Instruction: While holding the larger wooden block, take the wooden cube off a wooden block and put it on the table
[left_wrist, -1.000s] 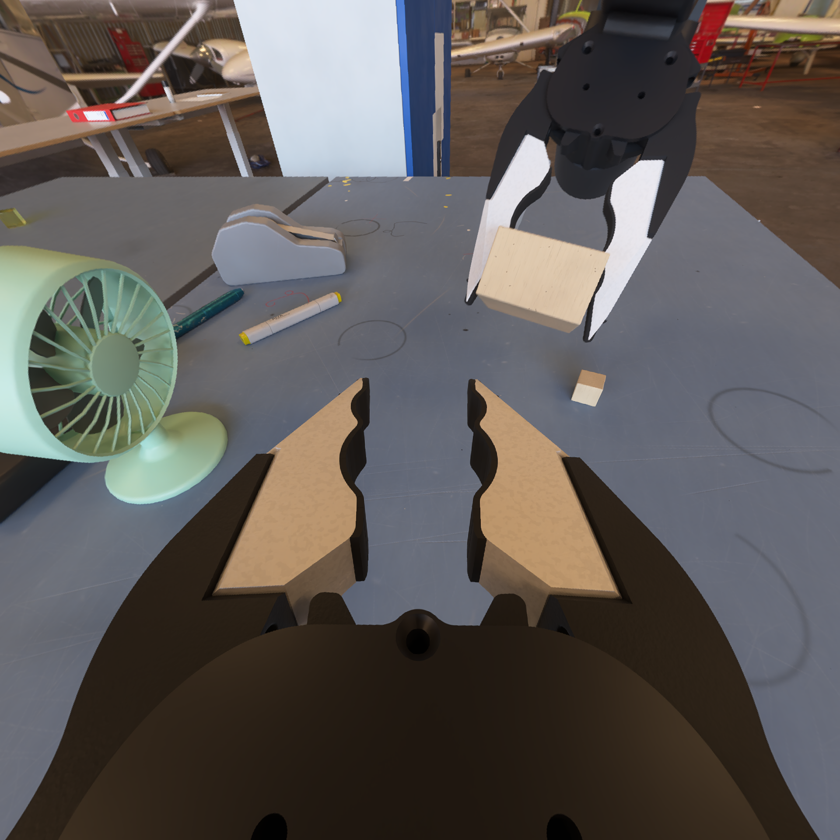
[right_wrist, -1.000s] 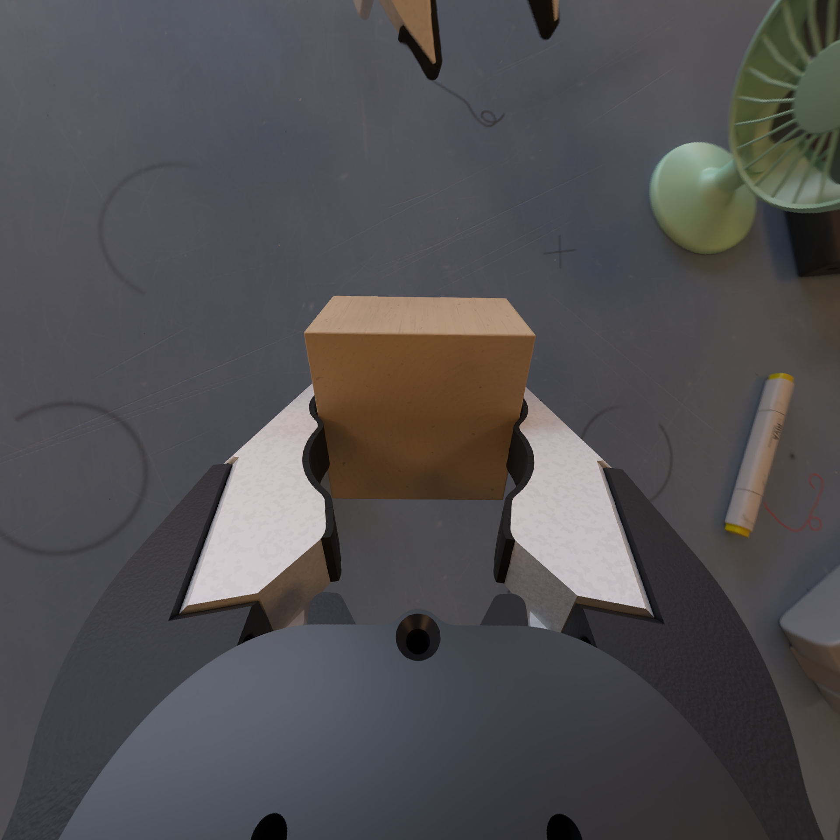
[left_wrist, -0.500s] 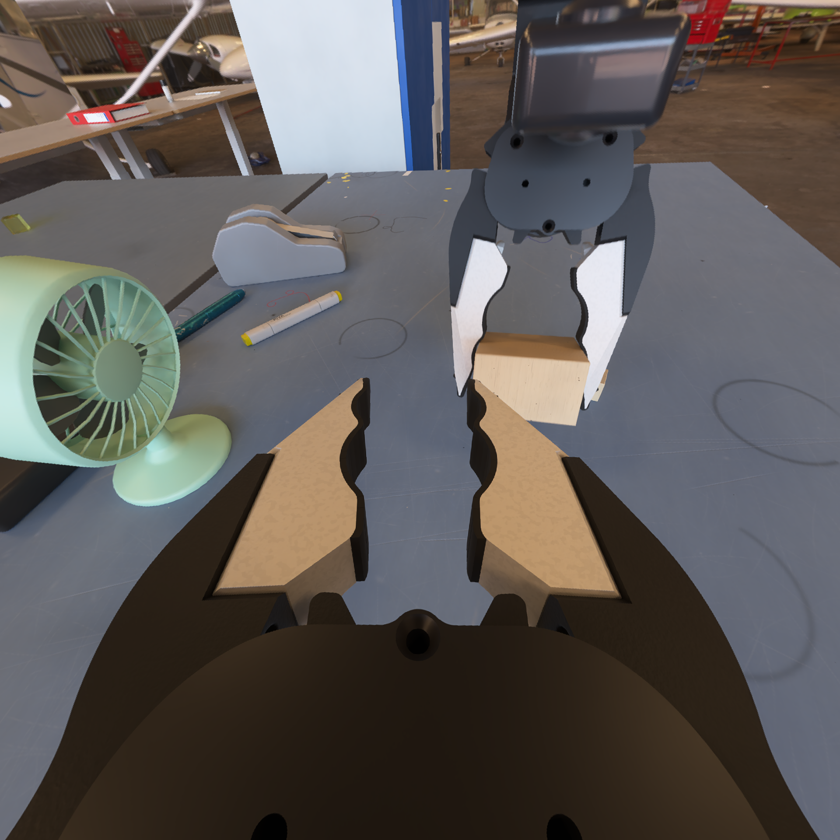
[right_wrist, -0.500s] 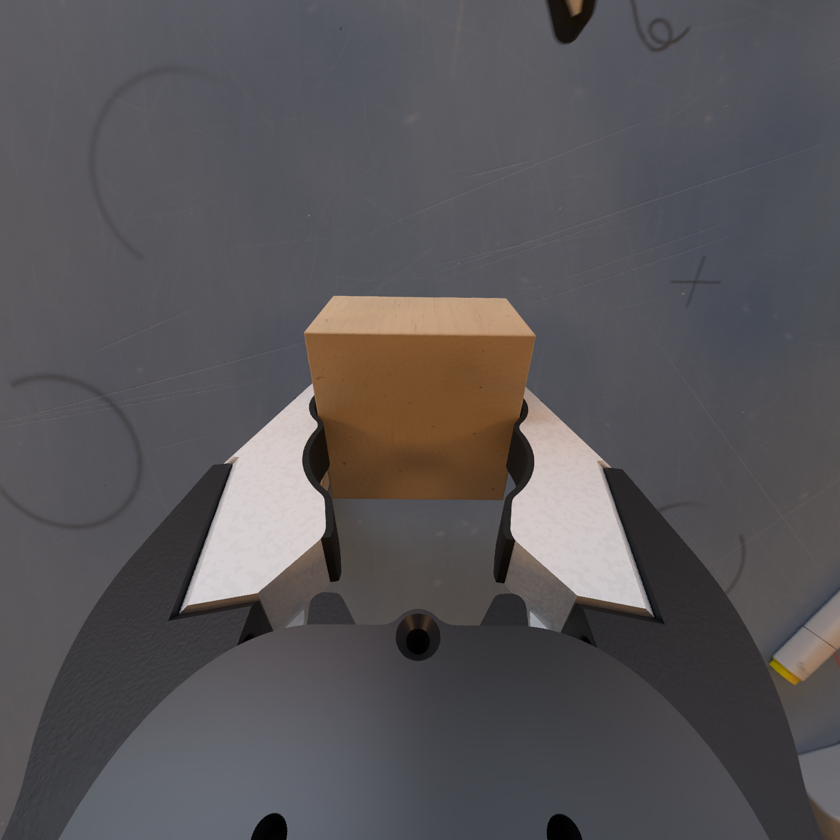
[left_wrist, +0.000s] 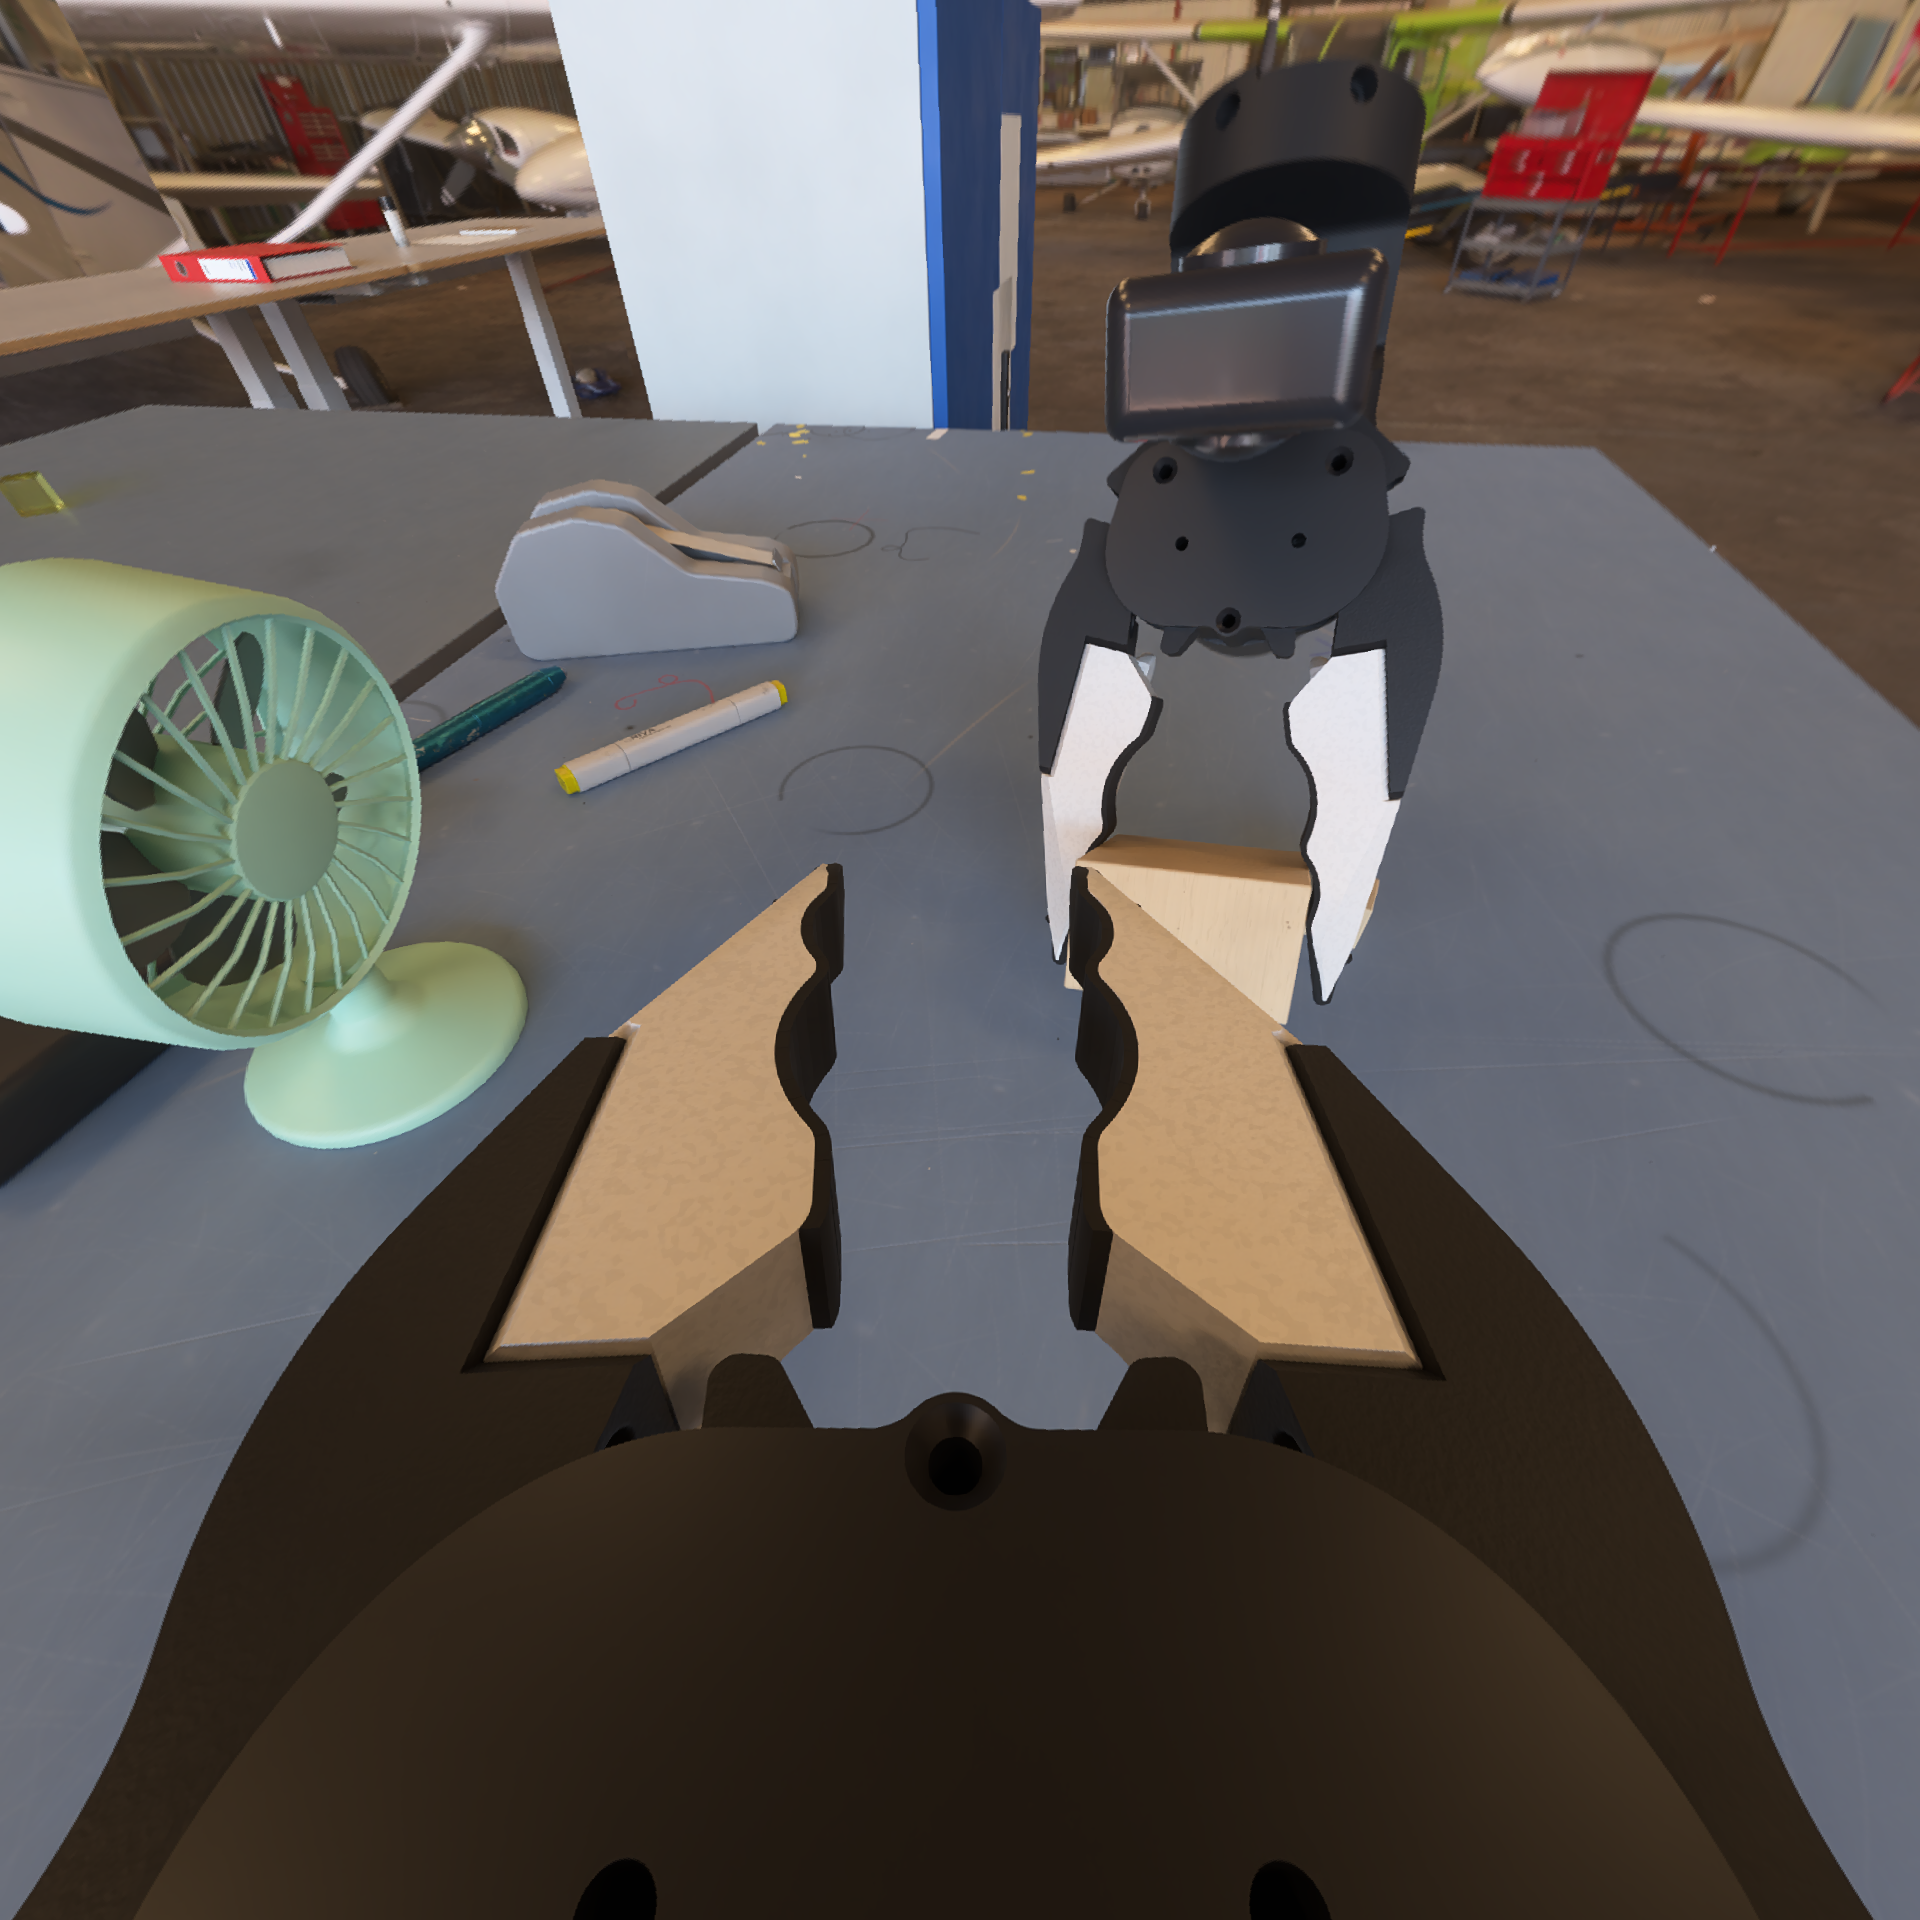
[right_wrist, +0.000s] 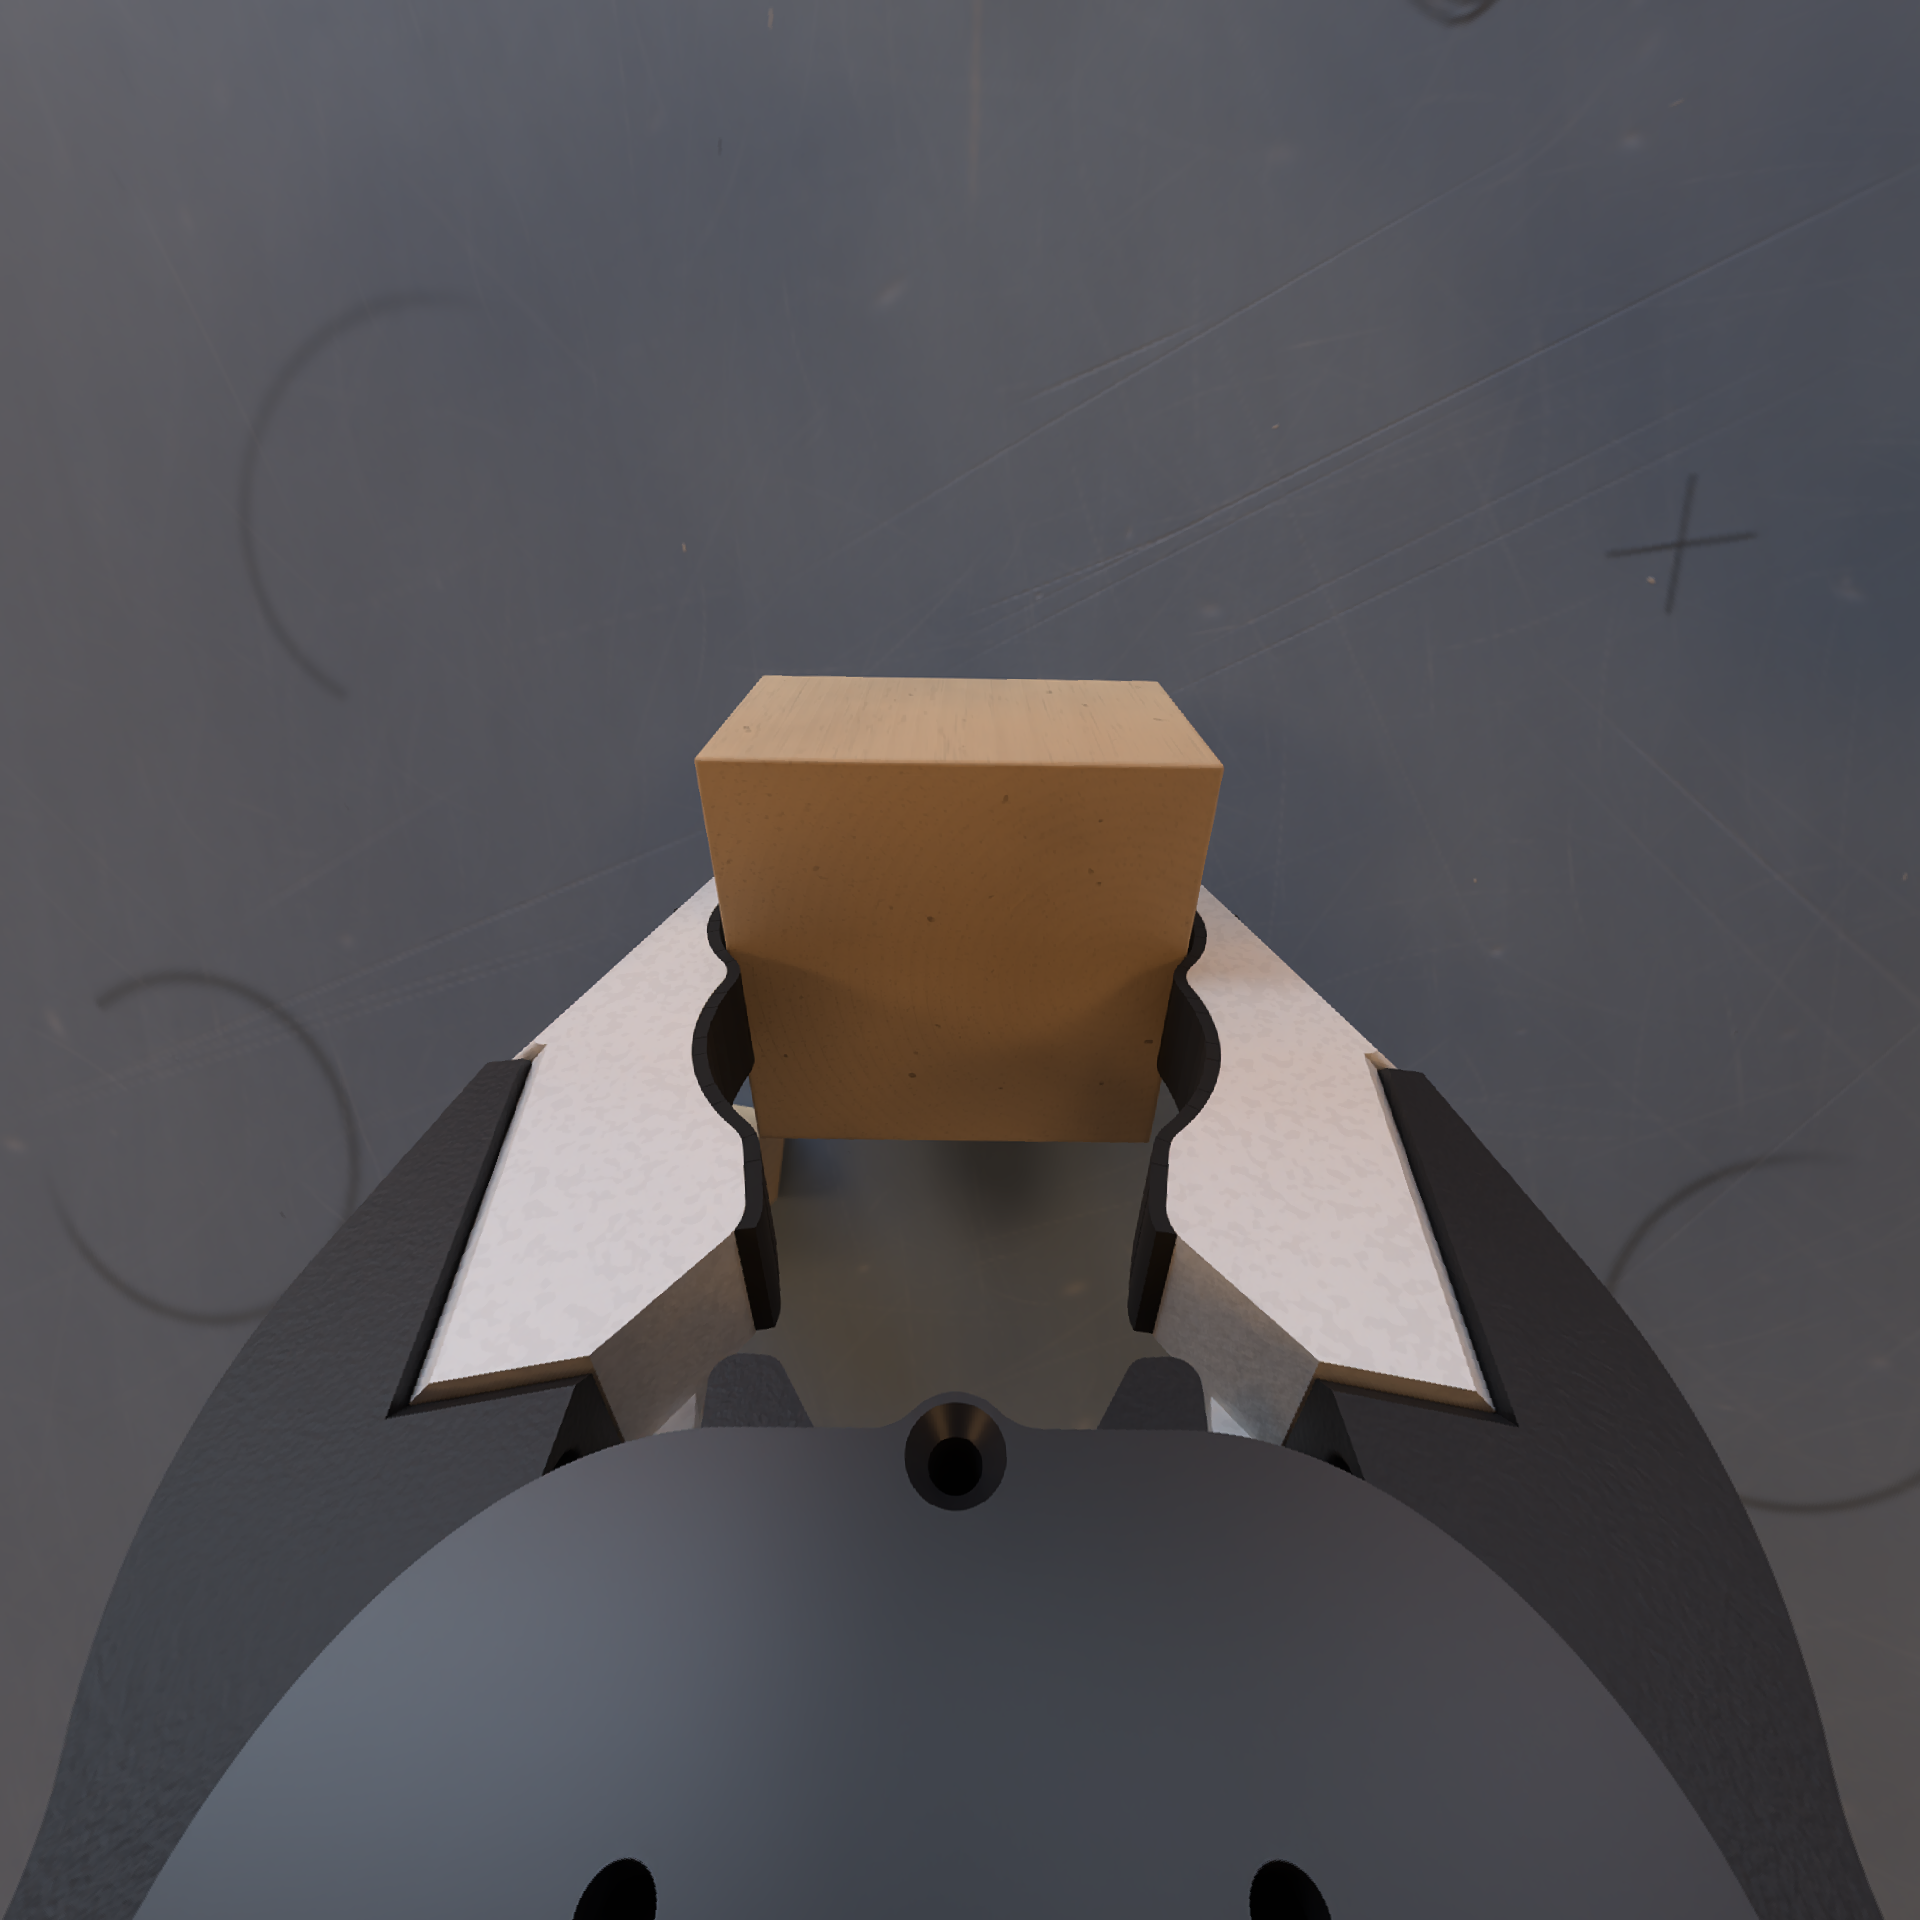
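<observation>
My right gripper (left_wrist: 1190, 971), black with white fingers, points down at the grey table (left_wrist: 935, 1195) and is shut on the larger wooden block (left_wrist: 1216, 920), holding it low over the table. In the right wrist view the block (right_wrist: 956, 914) sits between the fingertips of that gripper (right_wrist: 956, 920). The small wooden cube (left_wrist: 1374, 900) shows only as a sliver behind the right gripper's finger. My left gripper (left_wrist: 956, 883), dark with tan fingers, is open and empty. It hovers just in front of the block, its right fingertip overlapping the block's left corner in view.
A mint-green desk fan (left_wrist: 239, 831) stands at the left. A grey tape dispenser (left_wrist: 644, 592), a white marker with yellow ends (left_wrist: 670, 736) and a teal pen (left_wrist: 488, 717) lie behind it. The table's right edge (left_wrist: 1766, 603) runs off diagonally.
My right gripper has come down and toward the left gripper with the block, turning to point straight down. The small cube, in plain view before, is now mostly hidden behind it. The left gripper stayed open.
</observation>
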